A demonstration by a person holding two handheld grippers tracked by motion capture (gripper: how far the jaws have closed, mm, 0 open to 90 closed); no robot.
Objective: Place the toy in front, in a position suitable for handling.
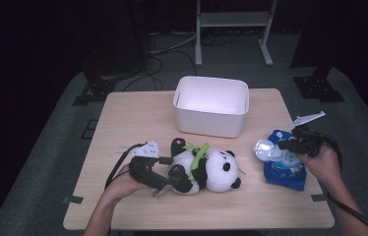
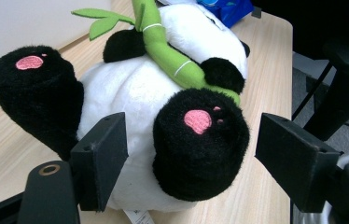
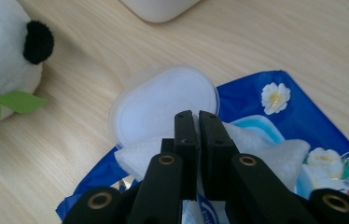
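Pale wooden table, rounded corners, black tape tabs at the near edge. Grey carpeted floor beneath. Far: dark unlit surround, white metal frame legs, black stand feet left and right, loose cables on the floor.

high: above table, forward-down | gripper views: close, share panda

I am looking at what seems to be a lab or recording studio: black curtains are hanging round a lone wooden surface, cables are trailing over grey carpet, and metal stand feet and a white frame are standing behind.
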